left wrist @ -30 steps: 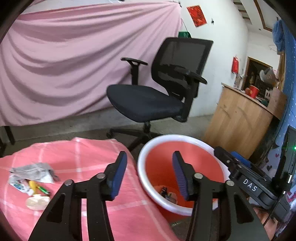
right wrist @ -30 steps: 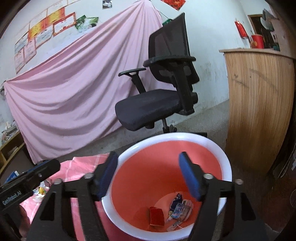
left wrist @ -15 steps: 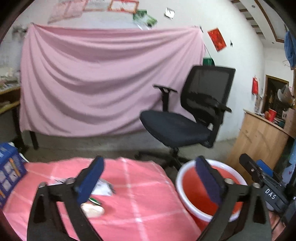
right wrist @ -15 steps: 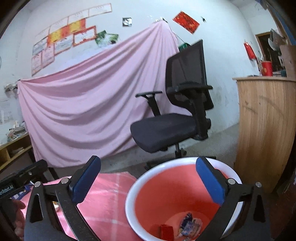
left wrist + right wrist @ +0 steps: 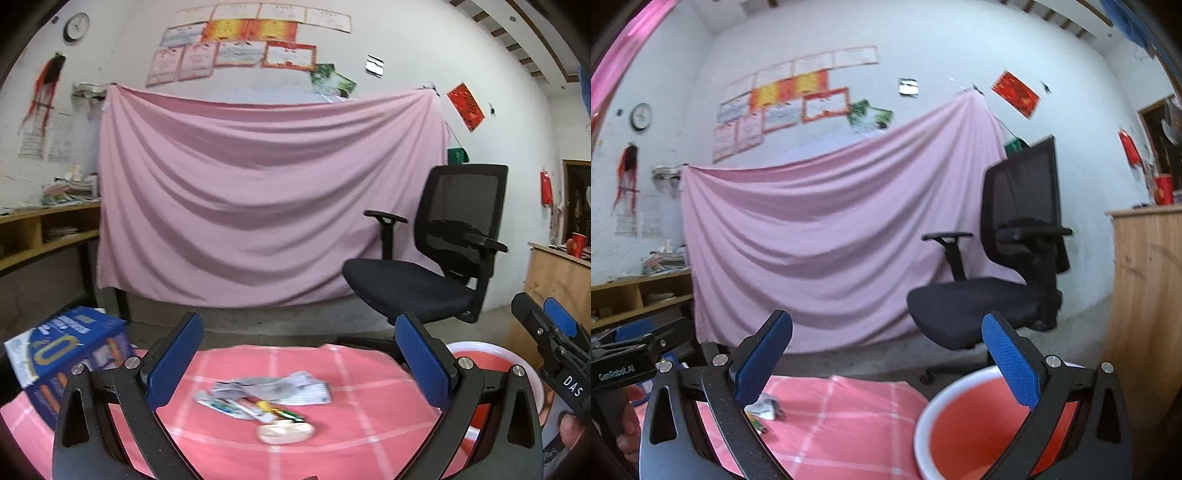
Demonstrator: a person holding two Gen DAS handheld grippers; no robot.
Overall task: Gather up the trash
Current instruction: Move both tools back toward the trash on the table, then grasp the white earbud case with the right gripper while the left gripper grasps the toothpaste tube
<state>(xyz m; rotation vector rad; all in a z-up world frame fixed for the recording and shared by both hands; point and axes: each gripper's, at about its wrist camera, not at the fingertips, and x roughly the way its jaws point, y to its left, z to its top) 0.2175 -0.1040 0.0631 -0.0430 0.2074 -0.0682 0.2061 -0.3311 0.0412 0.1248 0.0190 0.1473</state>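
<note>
Two tools, both with jaws spread wide and nothing between the pads: your left tool [image 5: 299, 363] and your right tool [image 5: 886, 360] are empty, so you look to be between pickups, lined up for the next piece.

From the left wrist view, the trash [image 5: 264, 397] sits dead ahead at about 6 o'clock low, on the pink checked surface [image 5: 369, 435]. It is a small cluster: crumpled grey-white wrappers [image 5: 280, 386] at the back, a tube [image 5: 240, 406] touching their near edge, a green bit just beside the tube, and a pale oval piece [image 5: 284, 432] nearest you. A blue box [image 5: 70, 354] stands at 9 o'clock, apart from the pile; I cannot tell whether it counts as trash.

The red bin [image 5: 975, 424] is at 5 o'clock in the right wrist view, just beside the surface's right edge. Its floor is hidden from here.

For the next move, you likely want to tip the left tool down over the pale oval piece, since it lies clear of the others, and close on it alone. The wrappers overlap the tube, so a grab there may drag several things. Your right tool [image 5: 554, 339] shows at 3 o'clock in the left view, near the bin; keep it clear of the carry path.
</note>
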